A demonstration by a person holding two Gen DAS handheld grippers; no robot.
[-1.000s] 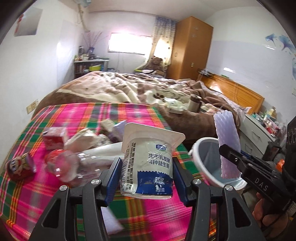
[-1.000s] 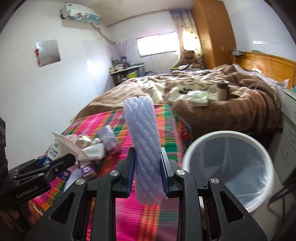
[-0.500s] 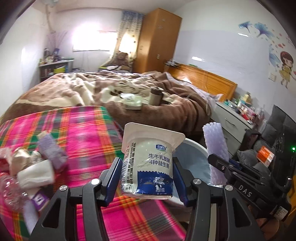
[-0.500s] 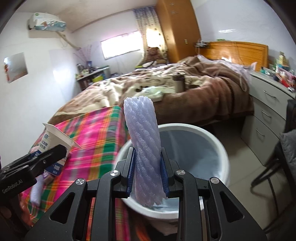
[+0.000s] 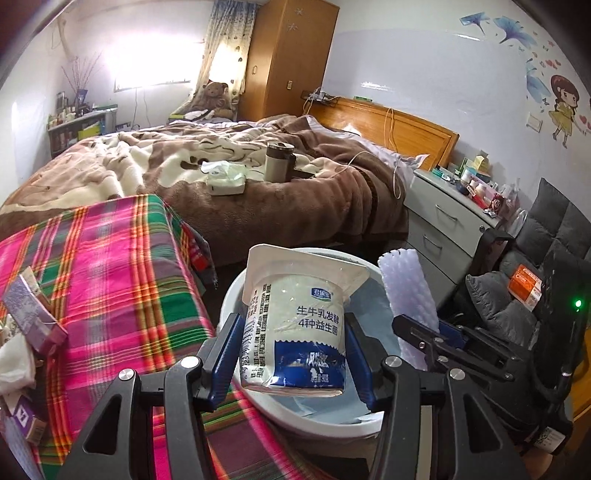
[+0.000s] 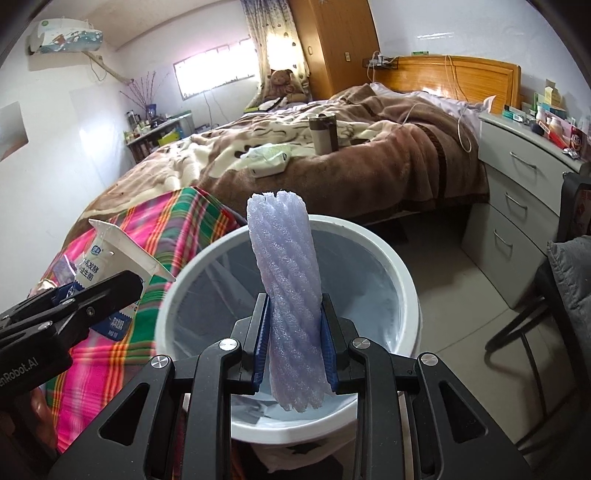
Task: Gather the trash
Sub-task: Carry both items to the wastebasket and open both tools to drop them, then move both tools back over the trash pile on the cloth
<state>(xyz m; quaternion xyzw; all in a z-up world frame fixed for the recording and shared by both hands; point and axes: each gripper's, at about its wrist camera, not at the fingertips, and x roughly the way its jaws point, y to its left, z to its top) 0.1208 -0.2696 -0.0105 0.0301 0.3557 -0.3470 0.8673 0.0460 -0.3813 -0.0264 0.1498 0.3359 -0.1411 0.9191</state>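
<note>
Trash bin (image 6: 402, 280) stands beside plaid-covered table (image 5: 110, 266), near bed (image 5: 258, 192).

A bedroom with white walls (image 6: 74, 155) is lit by a bright window (image 5: 147, 70) at the far end, beside patterned curtains (image 5: 221, 48) and a tall wooden wardrobe (image 5: 288, 55). A bed (image 5: 221, 177) under a brown and cream blanket has a wooden headboard (image 5: 399, 125). A grey chest of drawers (image 6: 517, 192) stands on the pale tiled floor (image 6: 454, 288). An air conditioner (image 6: 62, 35) hangs high on the wall.
</note>
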